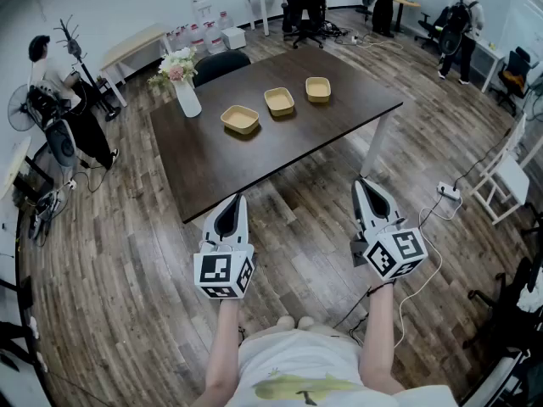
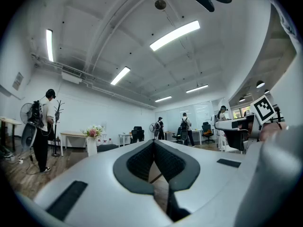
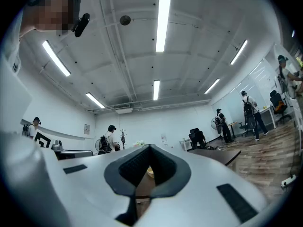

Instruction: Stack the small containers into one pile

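Observation:
Three small tan containers stand in a row on the dark table (image 1: 212, 164): one on the left (image 1: 240, 119), one in the middle (image 1: 279, 101) and one on the right (image 1: 318, 89). All three sit apart, none inside another. Both grippers hover over the floor in front of the table's near edge, well short of the containers. My left gripper (image 1: 237, 198) points level at the table, its tips (image 2: 154, 141) together with nothing between them. My right gripper (image 1: 363, 181) is likewise shut and empty (image 3: 149, 146). One container (image 3: 150, 172) shows through the gap behind its jaws.
A white vase of flowers (image 1: 182, 85) stands at the table's far left corner, with a dark chair (image 1: 221, 64) behind it. A power strip (image 1: 448, 192) and its cables lie on the floor to the right, near a white table (image 1: 502, 182). People stand at the room's edges.

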Demonstrator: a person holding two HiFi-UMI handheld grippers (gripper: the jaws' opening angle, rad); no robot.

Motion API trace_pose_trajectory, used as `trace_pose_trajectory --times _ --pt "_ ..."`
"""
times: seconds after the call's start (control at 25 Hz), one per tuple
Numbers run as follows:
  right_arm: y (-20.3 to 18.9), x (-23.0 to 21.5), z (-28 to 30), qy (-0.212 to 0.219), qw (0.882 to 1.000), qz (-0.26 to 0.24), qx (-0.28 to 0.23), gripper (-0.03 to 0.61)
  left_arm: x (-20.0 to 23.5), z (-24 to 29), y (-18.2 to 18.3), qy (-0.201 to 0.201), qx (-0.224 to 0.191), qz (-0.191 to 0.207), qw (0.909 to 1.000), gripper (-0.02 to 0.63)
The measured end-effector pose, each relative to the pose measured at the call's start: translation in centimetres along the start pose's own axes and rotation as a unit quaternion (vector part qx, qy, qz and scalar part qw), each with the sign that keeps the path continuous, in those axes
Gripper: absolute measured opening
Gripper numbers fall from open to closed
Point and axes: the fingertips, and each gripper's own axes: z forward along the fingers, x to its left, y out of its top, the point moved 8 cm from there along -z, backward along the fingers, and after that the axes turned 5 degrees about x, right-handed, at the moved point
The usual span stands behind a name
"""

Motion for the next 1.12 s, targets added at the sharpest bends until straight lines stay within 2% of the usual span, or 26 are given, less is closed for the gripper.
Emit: trace_pose_trajectory --times 0.44,0.76,1.0,1.12 --pt "0.4 -1.1 0.2 0.004 1.0 -0.007 0.001 0.021 -0.9 0.7 0.0 0.007 0.0 -0.009 0.9999 0.025" --pt "-0.6 -1.5 0.5 0.002 1.0 0.001 0.01 0.021 -1.5 0.5 -1.1 0.011 0.013 -0.013 0.9998 0.025" --pt "-1.2 -2.7 2.0 -0.006 1.0 0.006 0.011 0.021 -0.9 2.1 -2.0 0.01 0.023 -0.015 0.9996 0.025" --pt "-1.5 -3.6 4.0 -0.01 1.0 0.006 0.011 0.021 -0.1 3.9 -2.5 0.012 0.026 -0.031 0.9991 0.025"
